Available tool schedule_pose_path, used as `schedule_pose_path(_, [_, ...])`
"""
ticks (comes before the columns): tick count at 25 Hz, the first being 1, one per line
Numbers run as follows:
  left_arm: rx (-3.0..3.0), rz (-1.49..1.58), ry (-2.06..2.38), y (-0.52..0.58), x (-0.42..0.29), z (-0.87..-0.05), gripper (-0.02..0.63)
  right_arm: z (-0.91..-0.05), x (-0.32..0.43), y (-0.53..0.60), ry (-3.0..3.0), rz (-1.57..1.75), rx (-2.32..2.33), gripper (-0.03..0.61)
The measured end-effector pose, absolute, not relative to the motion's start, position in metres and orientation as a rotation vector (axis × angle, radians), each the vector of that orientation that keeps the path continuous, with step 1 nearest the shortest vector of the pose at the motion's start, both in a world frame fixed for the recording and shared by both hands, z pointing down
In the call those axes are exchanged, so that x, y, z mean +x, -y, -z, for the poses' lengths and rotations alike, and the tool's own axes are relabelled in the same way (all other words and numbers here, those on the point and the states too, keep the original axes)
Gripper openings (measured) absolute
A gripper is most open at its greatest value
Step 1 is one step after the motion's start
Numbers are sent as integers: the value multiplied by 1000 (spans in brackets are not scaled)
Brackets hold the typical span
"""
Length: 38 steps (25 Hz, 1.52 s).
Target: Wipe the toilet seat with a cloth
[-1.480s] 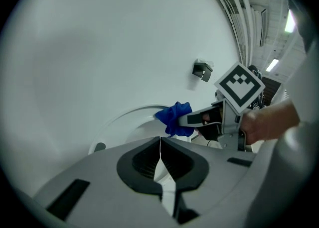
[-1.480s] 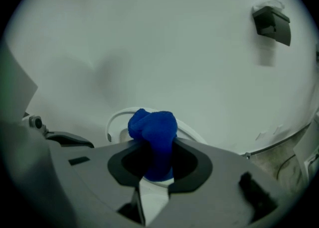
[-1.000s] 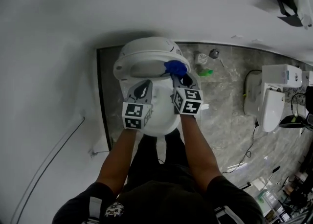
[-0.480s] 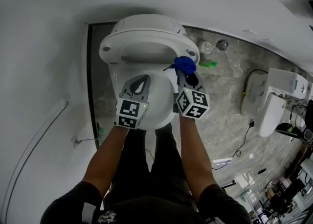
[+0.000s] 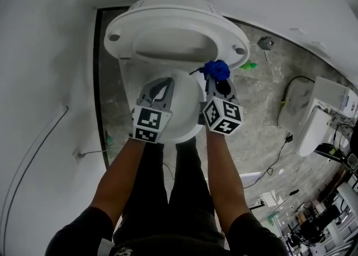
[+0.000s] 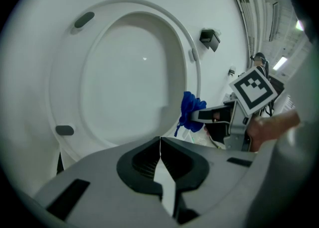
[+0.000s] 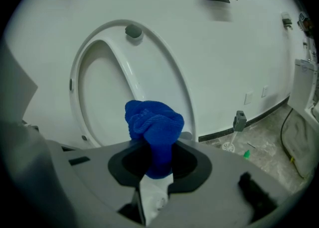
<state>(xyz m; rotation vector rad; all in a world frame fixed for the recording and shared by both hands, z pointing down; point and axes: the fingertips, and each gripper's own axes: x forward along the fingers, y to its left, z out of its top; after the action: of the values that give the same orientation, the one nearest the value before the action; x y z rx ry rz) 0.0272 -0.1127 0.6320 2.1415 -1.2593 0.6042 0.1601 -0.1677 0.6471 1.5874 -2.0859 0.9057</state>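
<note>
right claw (image 7: 155, 170) pinching bunched blue cloth (image 7: 153, 122), close to raised seat (image 5: 235, 36) | left claw (image 6: 160, 147) shut, empty | risk: little cloth pokes out, so bare jaw tips could scrape the seat, or the wad could tug loose

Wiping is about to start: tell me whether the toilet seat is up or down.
Up. The toilet seat stands raised, its underside bumpers facing the camera in the left gripper view.
</note>
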Motion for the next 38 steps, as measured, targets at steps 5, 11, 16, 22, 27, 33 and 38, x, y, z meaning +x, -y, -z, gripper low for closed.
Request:
schedule_pose_path(5, [2106, -619, 1274, 105, 17, -640, 12, -671, 153, 157, 2033, -955, 1526, 91])
schedule_pose_path(11, [2079, -638, 1281, 96, 4, -654, 12, -713, 146, 155, 1960, -950, 1455, 91])
schedule_pose_path(16, [2054, -637, 1297, 89, -13, -660, 12, -742, 125, 151, 1933, -846, 1345, 91])
schedule_pose_path(22, [2009, -624, 1332, 84, -46, -665, 12, -756, 99, 146, 1901, -790, 1304, 91])
schedule_pose_path(27, [1965, -597, 1383, 82, -82, -666, 12, -760, 73, 140, 1903, -693, 1230, 91])
schedule_pose_path(33, [1945, -587, 1425, 78, -118, -660, 12, -763, 1, 125, 1956, -681, 1107, 91])
schedule_pose_path(38, [1931, -573, 1447, 76, -142, -656, 12, -748, -46, 129, 1992, -657, 1108, 91])
